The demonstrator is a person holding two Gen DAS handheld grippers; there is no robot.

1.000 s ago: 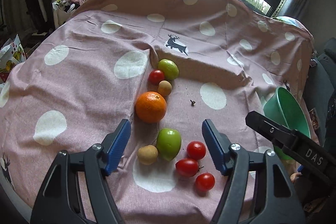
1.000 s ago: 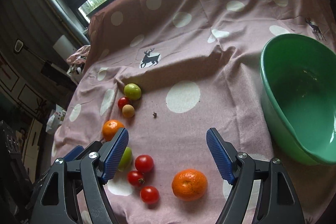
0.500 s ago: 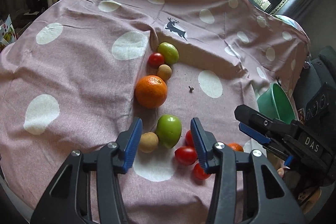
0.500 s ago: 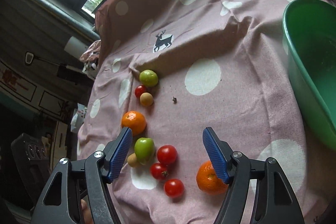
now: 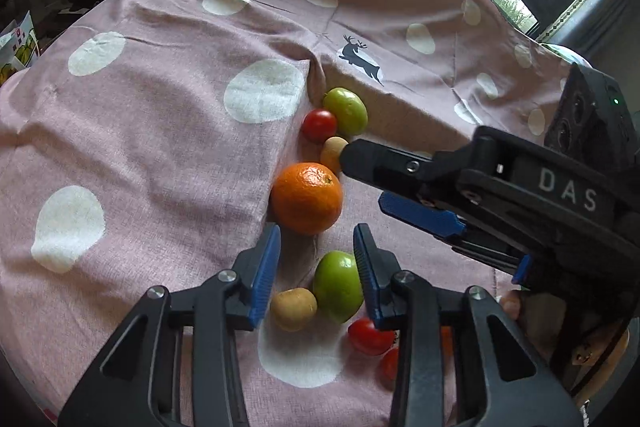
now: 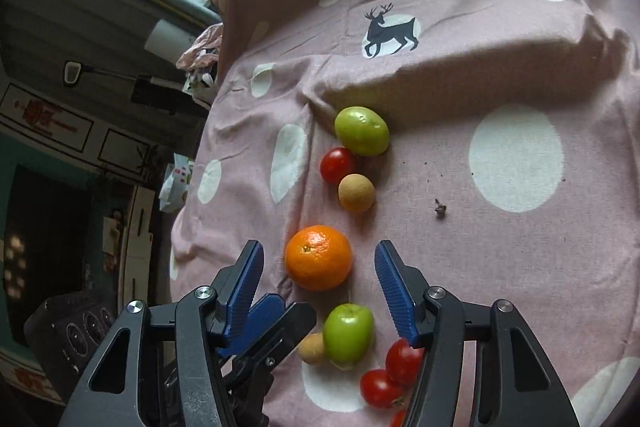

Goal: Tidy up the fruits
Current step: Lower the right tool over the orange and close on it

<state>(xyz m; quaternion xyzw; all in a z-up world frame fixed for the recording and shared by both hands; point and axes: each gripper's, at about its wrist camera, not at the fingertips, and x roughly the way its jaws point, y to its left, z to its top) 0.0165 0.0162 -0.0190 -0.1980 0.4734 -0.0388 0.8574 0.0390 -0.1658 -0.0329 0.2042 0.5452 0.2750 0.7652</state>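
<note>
Fruits lie on a pink dotted cloth. An orange sits mid-cloth. Beyond it are a tan fruit, a red tomato and a green fruit. Nearer are a green fruit, a tan fruit and several red tomatoes. My left gripper is open, empty, just above the near green fruit. My right gripper is open and empty, with the orange between its fingertips, low over it.
The cloth rises in a fold behind the far fruits, with a black deer print. A small dark crumb lies right of the fruits. Clutter and a window lie past the cloth's far edge.
My right gripper has moved left and forward from the second orange to the middle orange. My left gripper has narrowed and moved closer over the near green fruit. The green bowl has left view.
</note>
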